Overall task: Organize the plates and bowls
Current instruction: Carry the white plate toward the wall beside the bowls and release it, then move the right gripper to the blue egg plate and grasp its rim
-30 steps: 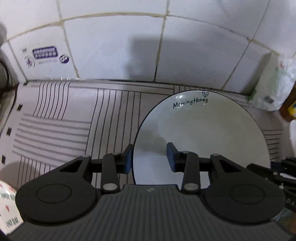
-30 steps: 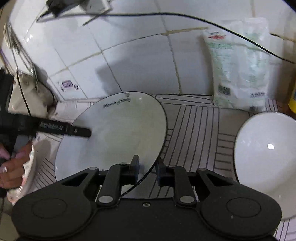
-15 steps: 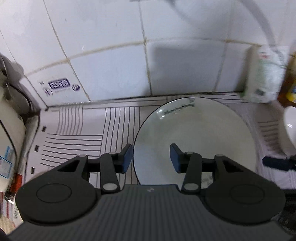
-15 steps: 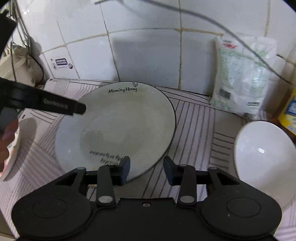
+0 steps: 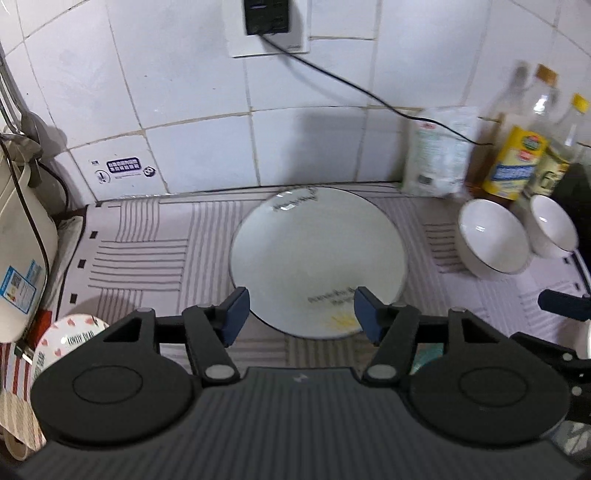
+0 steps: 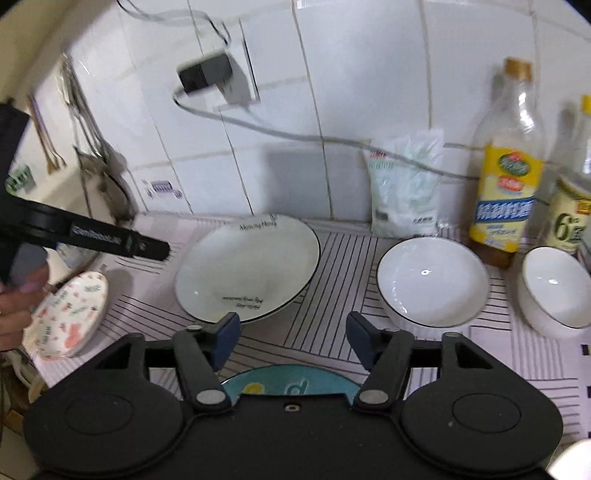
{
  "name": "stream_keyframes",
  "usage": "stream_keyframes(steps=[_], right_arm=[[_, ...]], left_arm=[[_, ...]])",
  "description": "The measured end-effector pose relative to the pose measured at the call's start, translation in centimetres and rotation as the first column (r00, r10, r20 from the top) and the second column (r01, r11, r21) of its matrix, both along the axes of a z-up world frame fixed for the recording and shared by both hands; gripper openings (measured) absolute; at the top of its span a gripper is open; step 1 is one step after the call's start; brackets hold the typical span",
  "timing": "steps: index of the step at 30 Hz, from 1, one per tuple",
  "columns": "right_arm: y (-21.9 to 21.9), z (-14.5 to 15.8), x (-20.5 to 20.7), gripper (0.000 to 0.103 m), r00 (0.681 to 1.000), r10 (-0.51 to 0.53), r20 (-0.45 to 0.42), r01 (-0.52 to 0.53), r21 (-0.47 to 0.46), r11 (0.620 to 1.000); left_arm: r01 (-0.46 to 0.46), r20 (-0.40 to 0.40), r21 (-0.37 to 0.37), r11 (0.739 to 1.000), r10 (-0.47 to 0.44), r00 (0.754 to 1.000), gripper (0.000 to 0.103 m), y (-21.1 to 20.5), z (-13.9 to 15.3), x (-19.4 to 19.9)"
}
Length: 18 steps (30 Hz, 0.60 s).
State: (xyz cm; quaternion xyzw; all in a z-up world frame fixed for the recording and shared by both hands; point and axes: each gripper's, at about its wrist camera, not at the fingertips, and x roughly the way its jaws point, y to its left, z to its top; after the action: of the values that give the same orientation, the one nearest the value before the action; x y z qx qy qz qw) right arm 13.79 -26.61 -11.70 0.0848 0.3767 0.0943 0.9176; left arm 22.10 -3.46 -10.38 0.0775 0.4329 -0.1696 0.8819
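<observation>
A large white plate (image 5: 319,258) with black rim and lettering lies flat on the striped mat; it also shows in the right wrist view (image 6: 247,267). My left gripper (image 5: 301,317) is open and empty, just above the plate's near edge. My right gripper (image 6: 293,341) is open and empty, raised behind the plate. Two white bowls (image 6: 432,282) (image 6: 556,288) stand to the right. A small patterned plate (image 6: 68,314) lies at the left. A teal plate (image 6: 288,382) lies under my right gripper.
A striped mat (image 5: 144,254) covers the counter. A white bag (image 6: 404,184) and oil bottles (image 6: 508,166) stand against the tiled wall at the right. A white appliance (image 5: 20,247) with a cord stands at the left. A wall socket (image 5: 267,27) holds a plug.
Both grippers opened wider and pulled back and up from the large plate, which now lies flat on the mat. More of the counter has come into view.
</observation>
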Motion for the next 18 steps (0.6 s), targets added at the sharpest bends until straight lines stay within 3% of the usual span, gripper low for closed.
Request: stream_keyframes(steps=[9, 15, 18], right_arm=[[-1.2, 3.0, -6.1, 0.074, 0.999, 0.007, 0.047, -0.006, -0.021, 1.000], [-0.3, 2.9, -9.9, 0.074, 0.995, 0.044, 0.094, -0.031, -0.139, 0.990], [0.0, 1.9, -11.4, 0.075, 0.991, 0.065, 0.114, -0.047, -0.155, 0.987]], left_arm=[[0.086, -0.035, -0.012, 0.996, -0.086, 0.996, 0.078, -1.6, 0.4, -5.7], [0.132, -0.072, 0.005, 0.991, -0.131, 0.989, 0.084, -2.8, -1.2, -8.8], [0.147, -0.095, 0.015, 0.989, -0.145, 0.985, 0.087, -3.3, -2.5, -9.9]])
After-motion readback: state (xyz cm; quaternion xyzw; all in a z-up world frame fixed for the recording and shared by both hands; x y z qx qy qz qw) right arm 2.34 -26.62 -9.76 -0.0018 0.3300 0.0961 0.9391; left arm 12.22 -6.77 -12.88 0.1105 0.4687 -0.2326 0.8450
